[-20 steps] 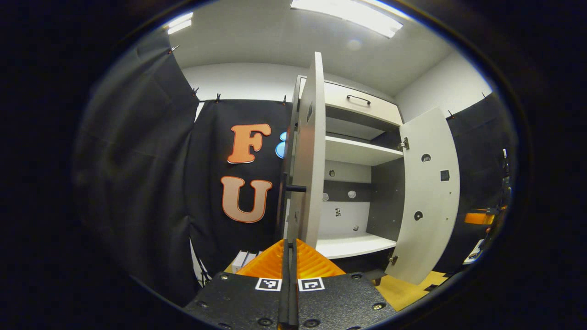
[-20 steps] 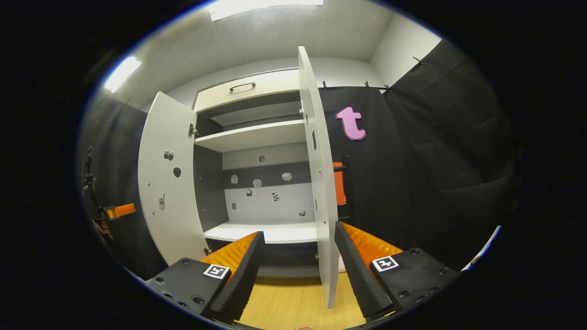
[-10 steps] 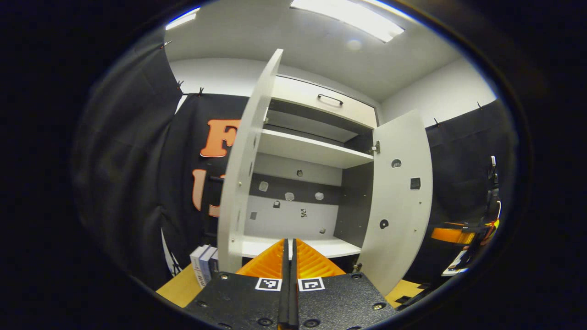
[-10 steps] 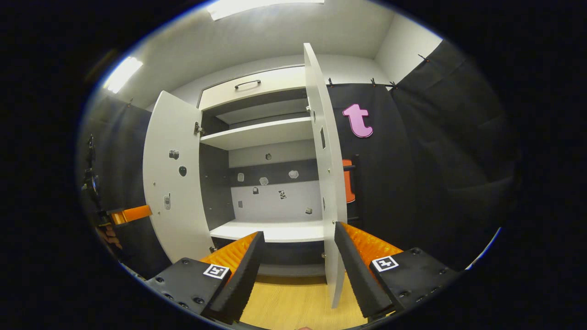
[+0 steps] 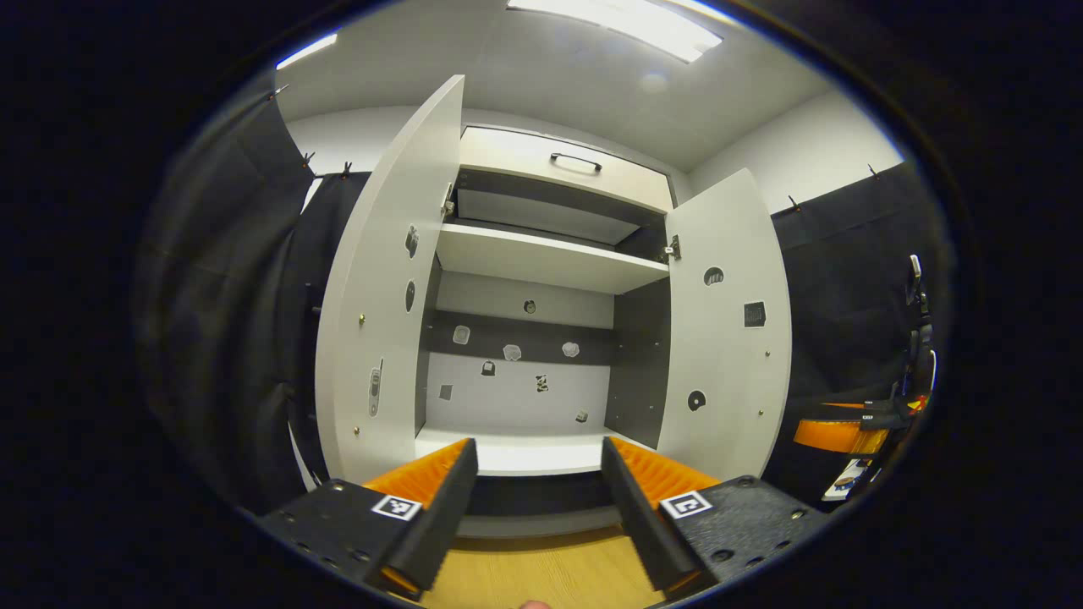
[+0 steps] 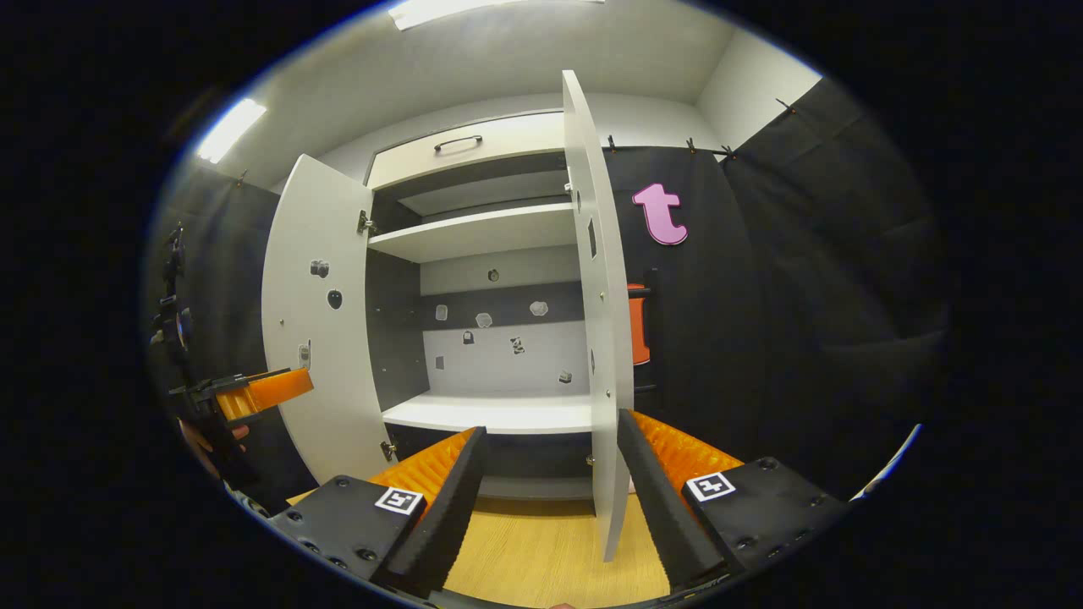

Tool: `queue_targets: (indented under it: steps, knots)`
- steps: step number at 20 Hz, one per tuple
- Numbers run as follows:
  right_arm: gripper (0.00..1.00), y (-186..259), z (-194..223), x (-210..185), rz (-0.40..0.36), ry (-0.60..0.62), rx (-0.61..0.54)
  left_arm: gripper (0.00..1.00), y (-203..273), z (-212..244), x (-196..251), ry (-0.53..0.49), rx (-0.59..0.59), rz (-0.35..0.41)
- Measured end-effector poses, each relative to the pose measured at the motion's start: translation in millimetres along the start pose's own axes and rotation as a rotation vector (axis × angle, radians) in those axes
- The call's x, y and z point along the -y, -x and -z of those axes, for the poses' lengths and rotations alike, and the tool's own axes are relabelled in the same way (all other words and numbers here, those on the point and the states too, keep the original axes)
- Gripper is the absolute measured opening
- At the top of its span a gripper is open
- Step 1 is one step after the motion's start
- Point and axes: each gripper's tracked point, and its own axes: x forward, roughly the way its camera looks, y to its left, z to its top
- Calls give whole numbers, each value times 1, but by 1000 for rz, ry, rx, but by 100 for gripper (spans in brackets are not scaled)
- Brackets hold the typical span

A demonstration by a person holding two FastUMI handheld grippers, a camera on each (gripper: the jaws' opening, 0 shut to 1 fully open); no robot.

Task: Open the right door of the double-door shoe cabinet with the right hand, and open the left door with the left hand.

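The white shoe cabinet [image 5: 550, 262] stands with both doors swung out. In the left gripper view the left door [image 5: 381, 296] and the right door [image 5: 728, 321] frame the bare inside. My left gripper [image 5: 540, 499] is open in front of the cabinet and holds nothing. In the right gripper view the right door [image 6: 601, 338] is seen almost edge-on. My right gripper [image 6: 550, 499] is open, and the door's lower edge lines up just inside its right finger [image 6: 656, 499], untouched. The left gripper [image 6: 262, 391] shows beside the left door [image 6: 317, 313], and the right gripper [image 5: 833, 431] shows far right.
A drawer with a dark handle [image 5: 575, 162] tops the cabinet. Small stickers dot the back panel [image 5: 516, 389]. A wooden floor [image 6: 541, 558] lies below the fingers. An orange object [image 6: 636, 326] hangs behind the right door. Black cloth walls close in on both sides.
My left gripper went from shut to open, and its view swung from the left door's edge to face the cabinet's inside. The left door now stands wider. The right gripper hardly moved.
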Motion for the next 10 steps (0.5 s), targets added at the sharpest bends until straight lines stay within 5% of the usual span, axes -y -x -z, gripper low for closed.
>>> queue_targets:
  steps: [1,10]
  knots:
    - [97,0,1,0,0,-3,0,95,-4,-2,-3,-10,11,-15]
    - [97,-1,5,-5,-3,-14,-5,92,1,-1,-11,-32,18,-41]
